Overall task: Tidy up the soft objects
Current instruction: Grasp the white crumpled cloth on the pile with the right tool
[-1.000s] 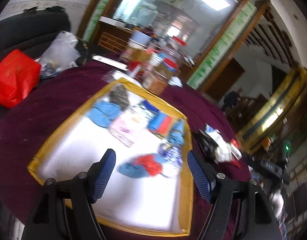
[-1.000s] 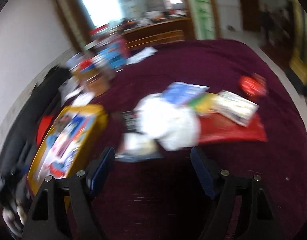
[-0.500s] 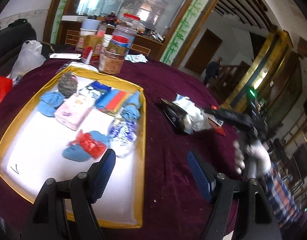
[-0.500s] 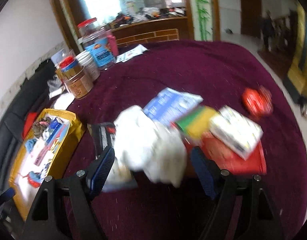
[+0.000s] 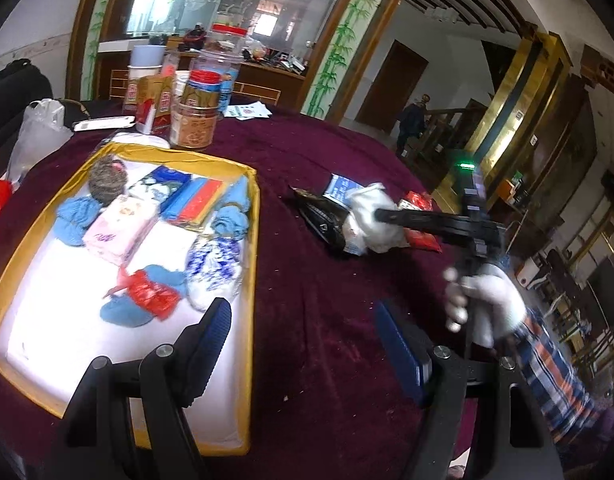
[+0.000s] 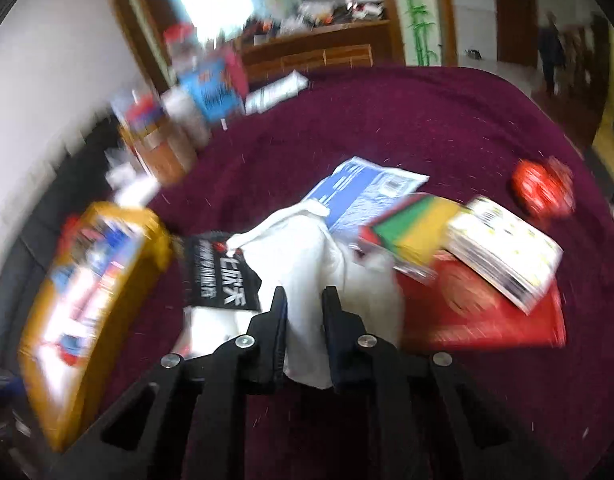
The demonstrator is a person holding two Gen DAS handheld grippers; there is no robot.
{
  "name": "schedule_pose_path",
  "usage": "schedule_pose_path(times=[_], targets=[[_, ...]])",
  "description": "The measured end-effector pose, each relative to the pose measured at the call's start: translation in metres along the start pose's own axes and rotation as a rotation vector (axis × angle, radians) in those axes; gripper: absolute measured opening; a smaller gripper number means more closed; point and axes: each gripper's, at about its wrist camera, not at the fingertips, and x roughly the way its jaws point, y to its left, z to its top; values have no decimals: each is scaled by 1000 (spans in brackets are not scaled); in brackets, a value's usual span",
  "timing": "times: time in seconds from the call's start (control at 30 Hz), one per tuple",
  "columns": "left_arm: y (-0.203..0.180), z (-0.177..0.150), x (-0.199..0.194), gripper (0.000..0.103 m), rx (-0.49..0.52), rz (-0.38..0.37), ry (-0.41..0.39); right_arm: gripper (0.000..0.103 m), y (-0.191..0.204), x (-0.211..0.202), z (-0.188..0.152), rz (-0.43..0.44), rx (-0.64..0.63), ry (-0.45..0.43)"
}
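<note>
Right gripper (image 6: 303, 300) pinches the white cloth (image 6: 307, 256); left gripper (image 5: 303, 320) hangs spread, empty. Risk: lifting may drag the black packet (image 6: 219, 276) touching it.

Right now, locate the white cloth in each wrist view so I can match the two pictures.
Left wrist view: the white cloth sits right of centre on the maroon table, with the right tongs reaching onto it from the right.
Right wrist view: white cloth at centre, pinched between the closed tongs.
Shared landmark: the yellow-rimmed tray, left of the cloth in both.
</note>
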Motion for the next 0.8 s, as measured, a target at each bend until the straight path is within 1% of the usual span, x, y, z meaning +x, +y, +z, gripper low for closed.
schedule_pose_path(times=[0.03,0.07,0.1,0.2,0.27,0.33,0.4,0.47,0.5,0.53,0.57,0.67,0.7,0.73,0.8], targets=[[-4,2,4,78,7,-12,5,16,-14,-20,-6,46,44,-44],[-9,4,8,78,14,-25,11,16,-20,-30,-8,64,65,-66],[-18,8,15,78,29,-41,22,16,-34,-44,-13,86,99,-101],[-48,18,39,78,97,-68,40,16,-63,-62,-20,97,161,-153],[-67,25,57,78,140,-67,48,16,-86,-63,-26,102,218,-164],[-90,36,83,78,203,-53,60,16,-108,-57,-34,144,295,-158],[-105,46,107,78,244,-50,82,16,-123,-51,-38,168,358,-138],[-118,57,134,78,245,-47,116,16,-128,-55,-38,194,373,-158],[-122,60,145,78,240,-45,129,17,-127,-56,-39,194,369,-161],[-125,64,158,78,238,-29,140,17,-125,-56,-40,190,364,-159],[-129,68,170,78,244,3,145,17,-124,-56,-40,193,361,-156],[-141,76,208,78,310,125,150,18,-122,-57,-40,203,357,-159],[-143,77,219,81,334,168,150,18,-122,-57,-40,207,358,-161],[-145,77,231,88,357,196,153,18,-122,-57,-40,210,360,-161],[-145,74,248,92,394,251,170,19,-124,-57,-39,216,366,-162]])
